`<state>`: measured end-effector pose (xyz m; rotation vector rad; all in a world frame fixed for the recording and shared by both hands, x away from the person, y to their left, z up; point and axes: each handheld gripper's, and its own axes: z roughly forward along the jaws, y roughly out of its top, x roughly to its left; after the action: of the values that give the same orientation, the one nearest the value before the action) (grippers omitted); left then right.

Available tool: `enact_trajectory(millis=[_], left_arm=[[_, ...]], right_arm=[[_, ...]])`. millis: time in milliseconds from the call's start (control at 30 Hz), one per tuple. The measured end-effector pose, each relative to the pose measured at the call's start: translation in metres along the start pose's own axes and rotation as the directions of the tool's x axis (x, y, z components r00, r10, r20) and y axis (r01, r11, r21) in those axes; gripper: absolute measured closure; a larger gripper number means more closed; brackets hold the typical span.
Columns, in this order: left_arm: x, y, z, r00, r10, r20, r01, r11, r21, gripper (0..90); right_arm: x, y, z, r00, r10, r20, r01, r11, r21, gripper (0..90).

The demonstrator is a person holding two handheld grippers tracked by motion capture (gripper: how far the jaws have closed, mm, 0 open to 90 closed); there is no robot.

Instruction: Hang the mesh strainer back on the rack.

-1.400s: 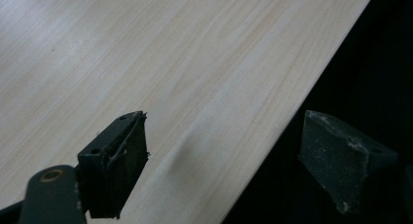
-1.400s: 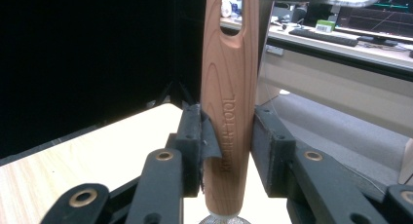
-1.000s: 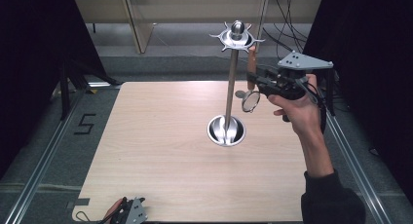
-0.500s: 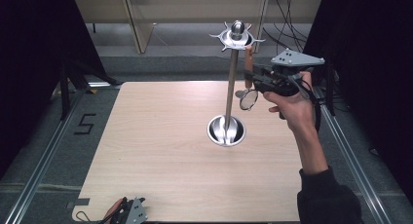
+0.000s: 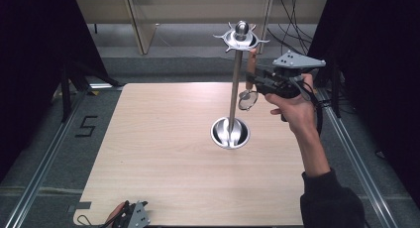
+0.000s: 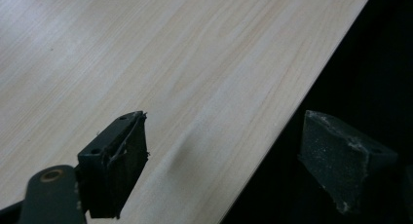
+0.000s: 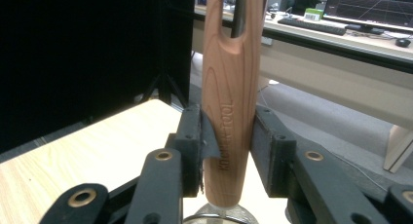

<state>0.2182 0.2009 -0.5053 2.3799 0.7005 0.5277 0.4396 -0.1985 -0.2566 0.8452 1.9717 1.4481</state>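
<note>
A wooden-handled utensil (image 7: 231,112) is clamped upright in the right gripper (image 7: 228,146), just beside the pole of the metal utensil stand (image 5: 235,89) towards the table's (image 5: 163,153) far right. The left gripper (image 6: 224,170) is held open at the near edge.

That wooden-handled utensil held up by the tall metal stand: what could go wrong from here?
The right hand-held gripper clamps the utensil by its smooth handle alone, so it might slip or twist. It hangs close to the stand, whose pole is tall on a small base; a bump could tip it. The hooks on top are small, so the handle's slot might miss.
</note>
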Motion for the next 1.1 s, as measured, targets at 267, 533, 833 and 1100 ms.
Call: enact_trajectory(millis=[267, 533, 833, 1100], left_arm=[[0.0, 0.0, 0.0, 1.0, -0.001, 0.004, 0.001, 1.0, -0.001, 16.9], [0.0, 0.0, 0.0, 1.0, 0.003, -0.007, -0.003, 1.0, 0.002, 17.0], [0.0, 0.0, 0.0, 1.0, -0.005, -0.003, 0.005, 1.0, -0.003, 16.9], [0.0, 0.0, 0.0, 1.0, -0.001, -0.001, 0.001, 1.0, -0.001, 17.0]], right_arm=[[-0.001, -0.006, -0.007, 0.9999, 0.001, 0.011, -0.001, 1.0, -0.031, 60.7], [0.006, -0.016, -0.015, 0.9988, 0.048, -0.011, -0.048, 0.998, -0.03, 54.3], [0.007, -0.035, -0.019, 0.9972, 0.072, -0.023, -0.074, 0.994, -0.082, 47.6], [0.004, -0.053, -0.027, 0.9935, 0.107, -0.041, -0.11, 0.991, -0.078, 44.1]])
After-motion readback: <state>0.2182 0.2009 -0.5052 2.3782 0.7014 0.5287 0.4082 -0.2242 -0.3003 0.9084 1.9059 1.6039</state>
